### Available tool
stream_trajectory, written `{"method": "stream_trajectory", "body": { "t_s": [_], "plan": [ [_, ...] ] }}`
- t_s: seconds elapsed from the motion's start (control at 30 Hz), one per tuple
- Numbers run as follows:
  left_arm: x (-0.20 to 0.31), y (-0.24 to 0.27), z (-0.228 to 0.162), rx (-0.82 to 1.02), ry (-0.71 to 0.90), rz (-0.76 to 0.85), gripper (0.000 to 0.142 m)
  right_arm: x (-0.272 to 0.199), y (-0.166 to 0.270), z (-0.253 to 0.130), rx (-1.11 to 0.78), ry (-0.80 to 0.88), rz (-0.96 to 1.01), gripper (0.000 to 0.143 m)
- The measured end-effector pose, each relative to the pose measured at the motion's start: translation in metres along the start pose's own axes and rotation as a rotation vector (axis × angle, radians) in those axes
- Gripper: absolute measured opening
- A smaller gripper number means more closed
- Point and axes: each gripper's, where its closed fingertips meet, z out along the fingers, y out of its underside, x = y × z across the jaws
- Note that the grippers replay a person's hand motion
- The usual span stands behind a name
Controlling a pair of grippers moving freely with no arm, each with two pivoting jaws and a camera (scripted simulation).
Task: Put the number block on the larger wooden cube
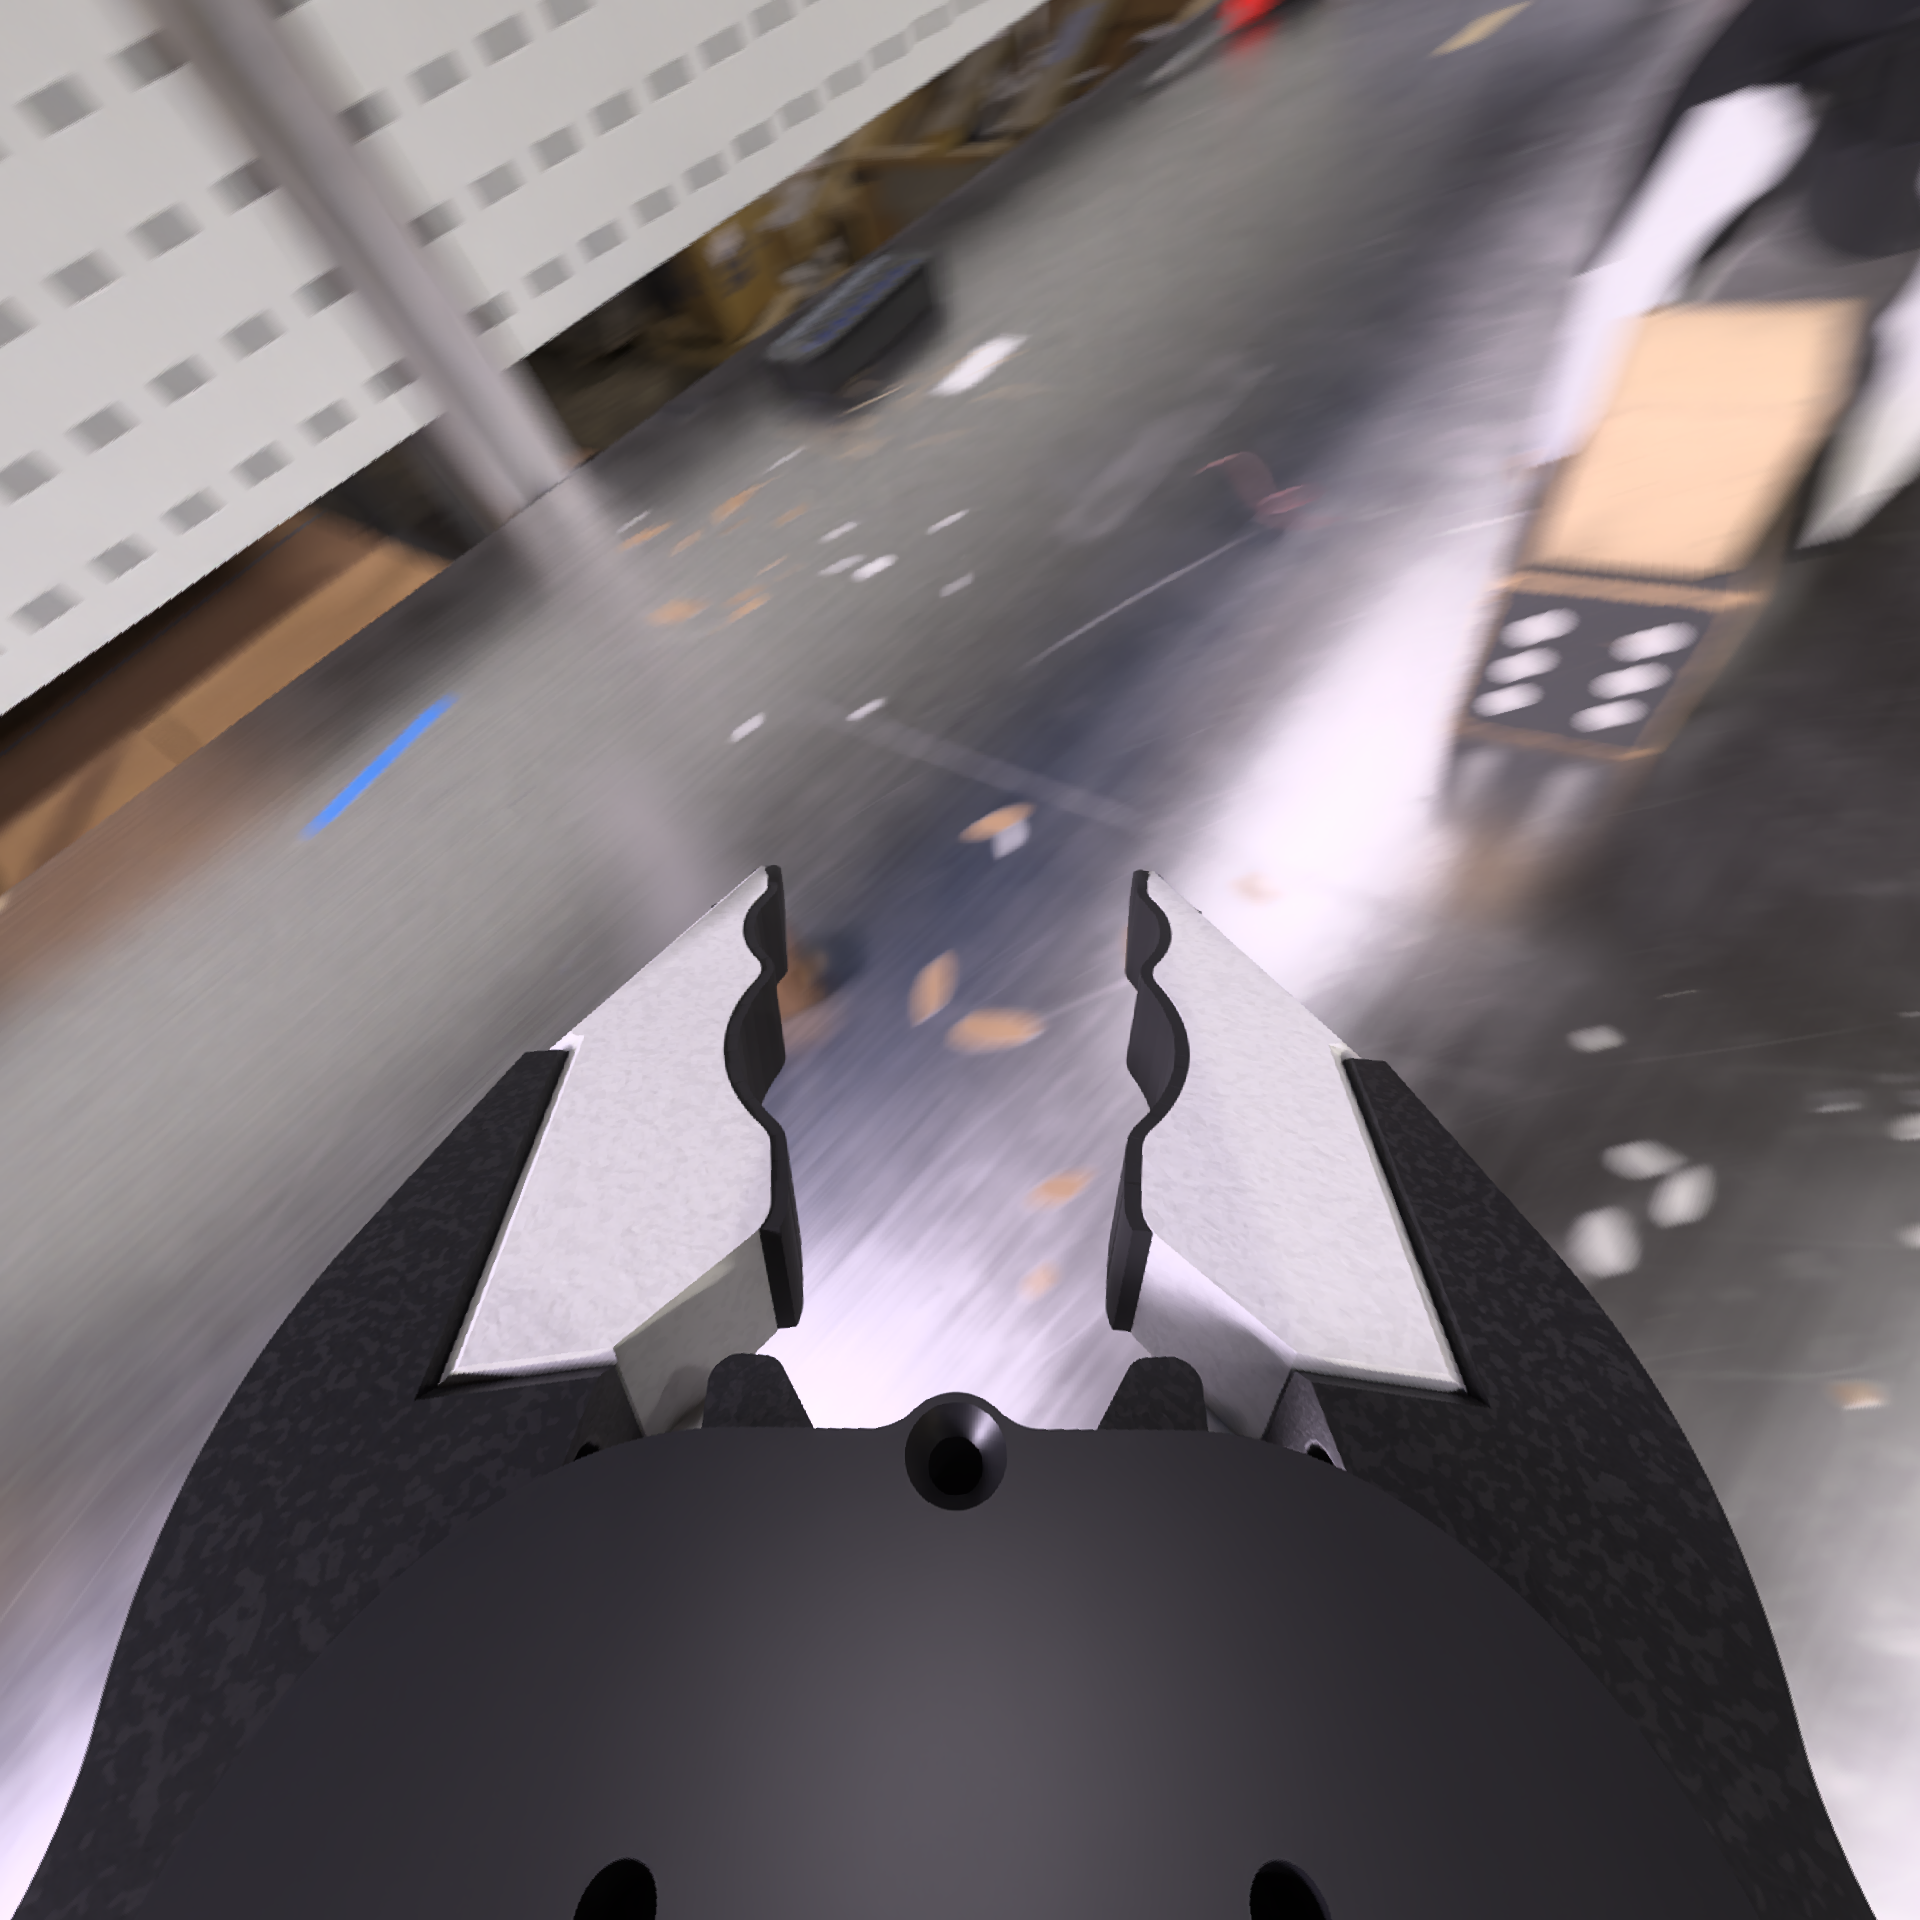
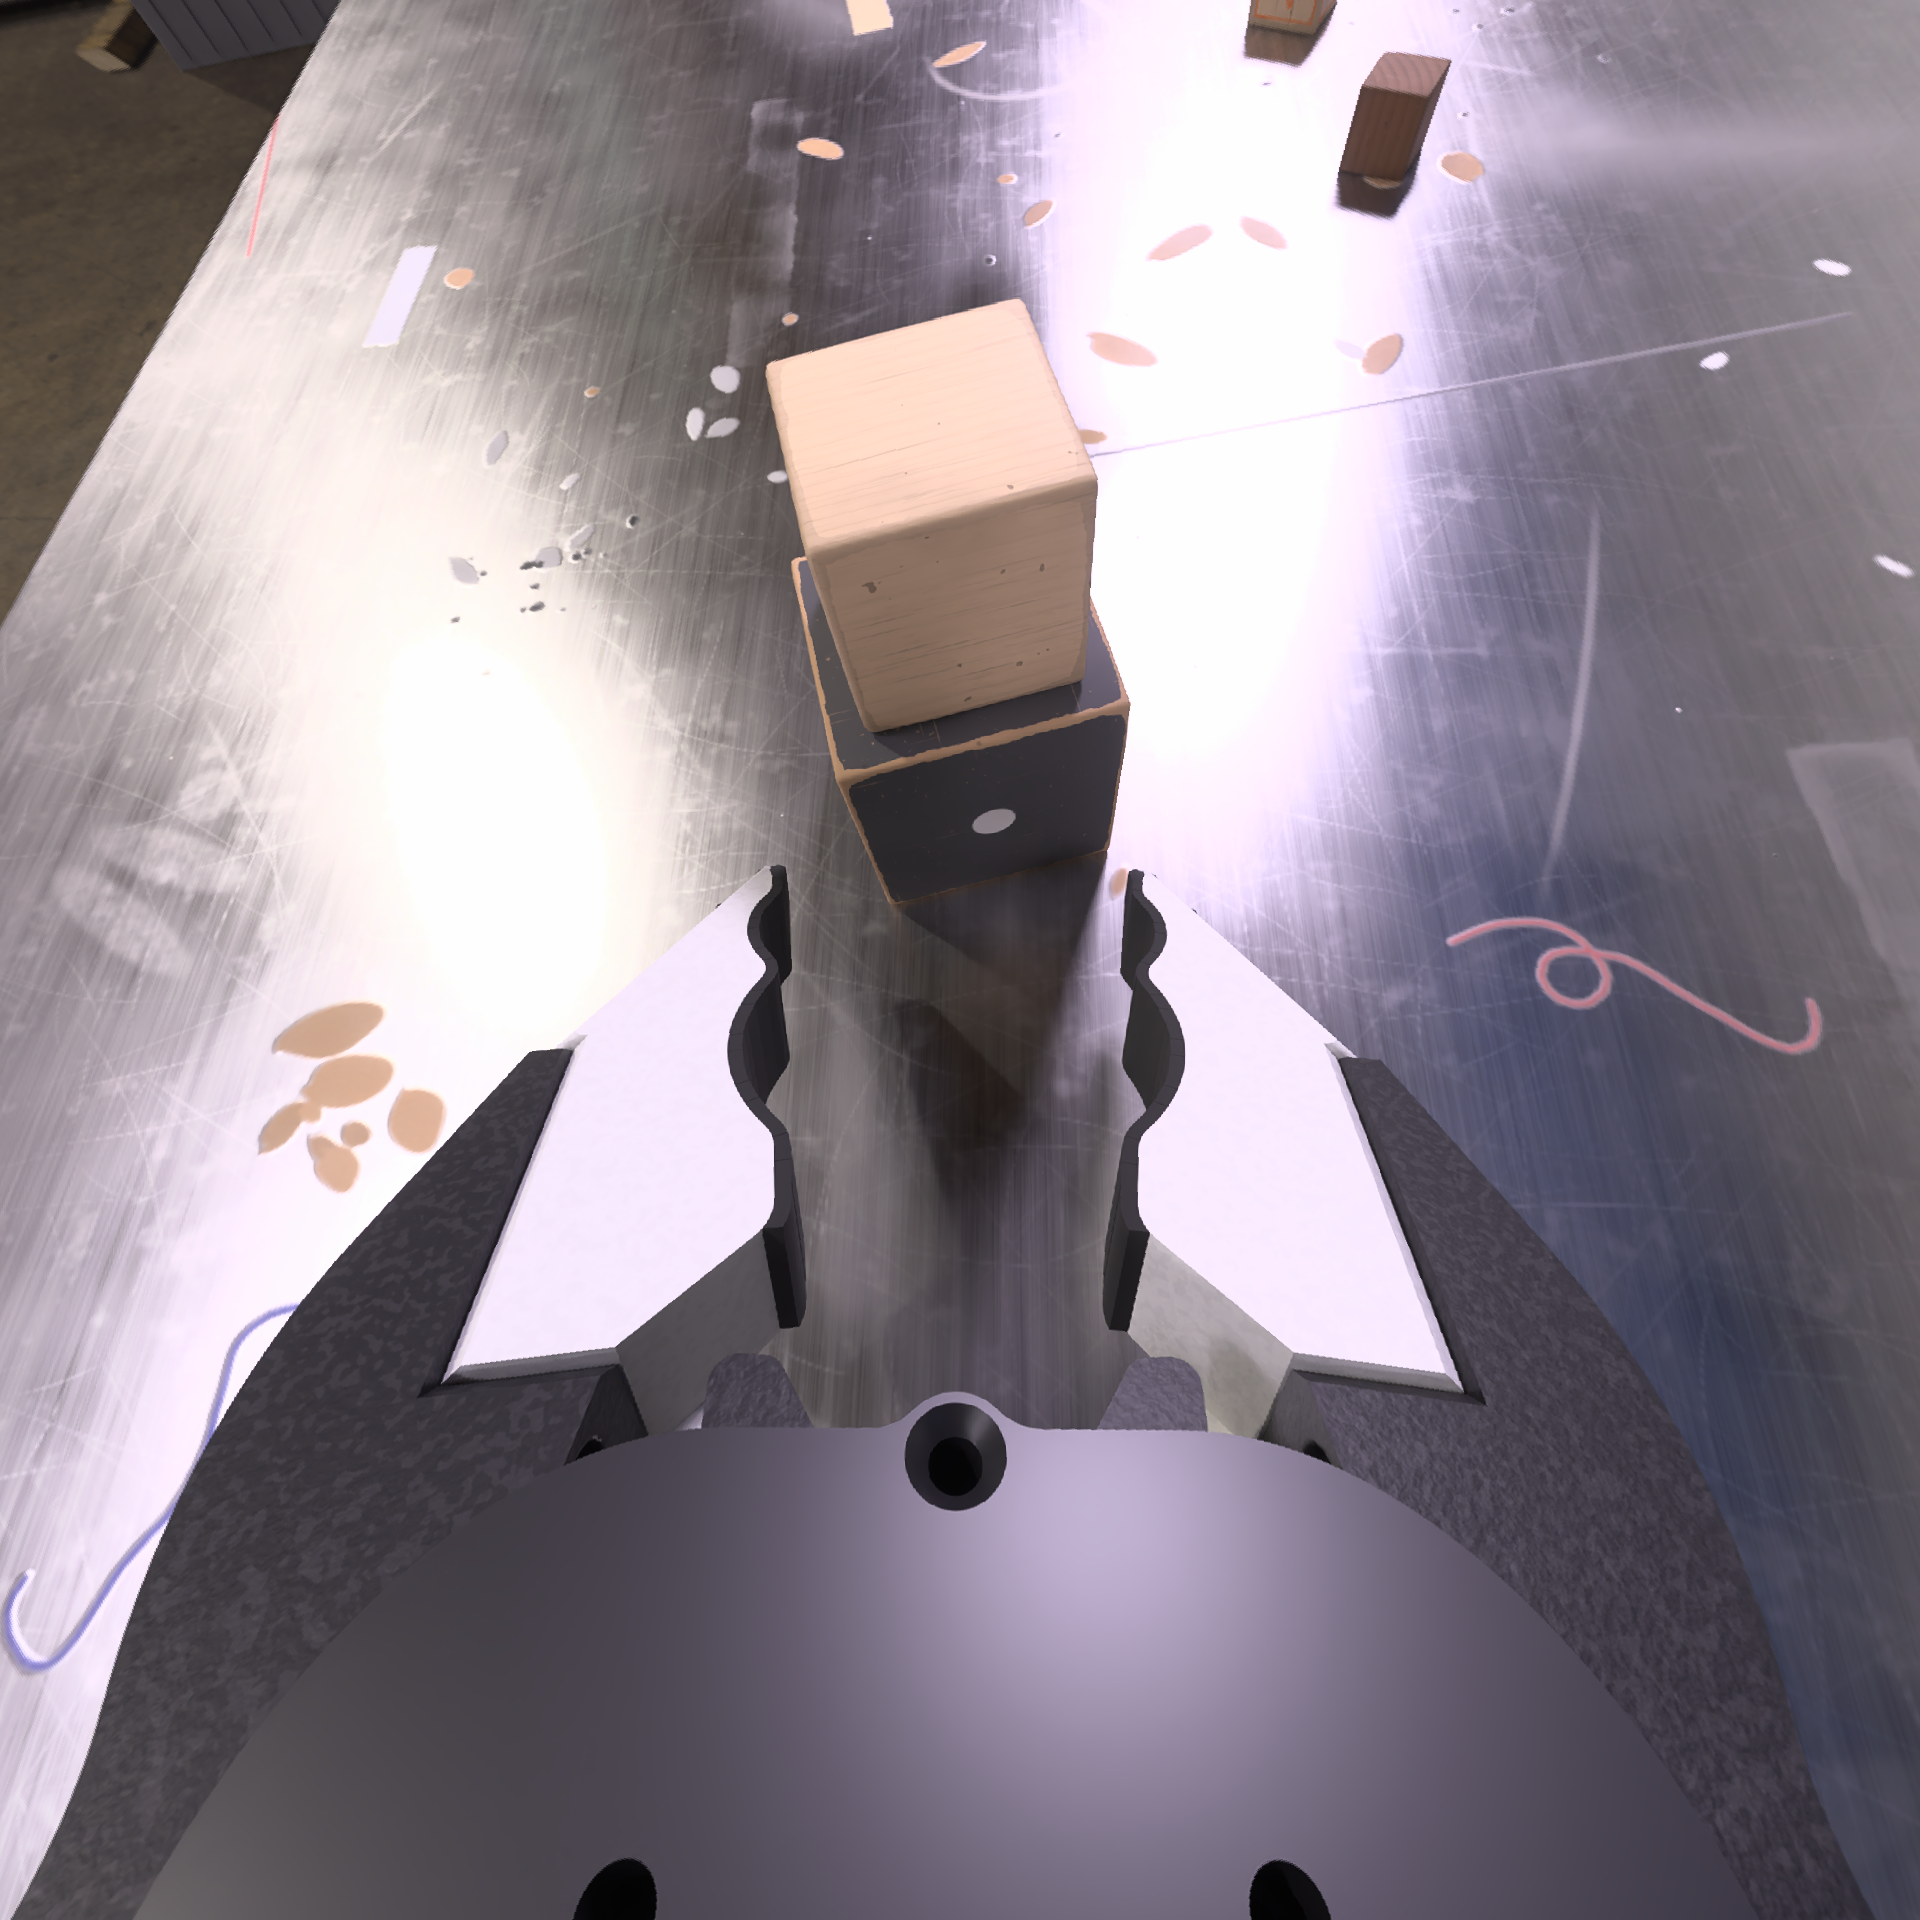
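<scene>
In the right wrist view a pale wooden cube [image 2: 935, 499], the larger one, stands on a black die-like block [image 2: 987, 821] with a white dot. A smaller dark brown wooden block [image 2: 1392, 114] stands far right. A pale block with a red mark [image 2: 1288, 12], cut off by the top edge, may be the number block. My right gripper [image 2: 954, 894] is open and empty, tips just short of the black block. My left gripper [image 1: 954, 894] is open and empty over bare table. In the blurred left wrist view the pale cube [image 1: 1714, 436] and the black block [image 1: 1590, 675] show at the right.
The scratched metal table [image 2: 416, 727] carries paint spots and scribbles. In the left wrist view the other gripper's white fingers [image 1: 1631, 301] flank the stack. A dark box [image 1: 852, 312] and a perforated white wall [image 1: 208, 312] lie beyond.
</scene>
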Motion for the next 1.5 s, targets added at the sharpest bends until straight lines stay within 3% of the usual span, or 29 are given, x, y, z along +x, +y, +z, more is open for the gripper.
{"method": "stream_trajectory", "body": {
  "t_s": [0.17, 0.37, 0.4, 0.47, 0.5, 0.67, 0.83, 0.97, 1.13, 1.4, 1.43, 1.5],
  "plan": [
    [-0.099, 0.073, -0.03, -0.155, -0.288, -0.14, 0.059, 0.0, 0.0, 0.0, -0.001, 0.001, 0.001, 0.064],
    [-0.11, 0.114, -0.008, -0.349, -0.284, -0.205, 0.059, 0.001, -0.001, 0.0, 0.007, 0.0, 0.007, 0.063],
    [-0.109, 0.117, -0.004, -0.357, -0.271, -0.209, 0.056, 0.001, -0.001, 0.0, 0.007, 0.0, 0.007, 0.063],
    [-0.108, 0.117, 0.0, -0.374, -0.265, -0.181, 0.03, 0.001, -0.001, 0.0, 0.005, 0.001, 0.007, 0.063],
    [-0.104, 0.116, 0.001, -0.374, -0.251, -0.187, 0.03, 0.001, 0.0, 0.0, 0.004, 0.001, 0.007, 0.063],
    [-0.066, 0.075, 0.0, -0.253, -0.127, -0.169, 0.03, 0.001, 0.0, -0.001, -0.001, 0.003, 0.011, 0.062],
    [0.034, -0.026, 0.009, -0.03, 0.175, -0.057, 0.03, 0.001, 0.0, -0.001, -0.001, 0.002, 0.009, 0.061],
    [0.109, -0.082, 0.027, 0.021, 0.323, 0.082, 0.03, 0.001, 0.001, 0.0, -0.006, 0.003, 0.006, 0.061],
    [0.152, -0.098, 0.055, -0.024, 0.412, 0.146, 0.03, 0.0, 0.001, 0.0, -0.011, 0.003, 0.001, 0.061],
    [0.159, -0.092, 0.066, -0.064, 0.457, 0.111, 0.027, -0.001, 0.002, 0.002, -0.026, 0.0, -0.008, 0.061],
    [0.159, -0.092, 0.066, -0.067, 0.451, 0.116, 0.03, -0.001, 0.002, 0.001, -0.025, 0.0, -0.008, 0.061],
    [0.155, -0.092, 0.059, -0.037, 0.46, 0.101, 0.067, 0.0, 0.002, 0.001, -0.021, 0.001, -0.007, 0.061]
  ]
}}
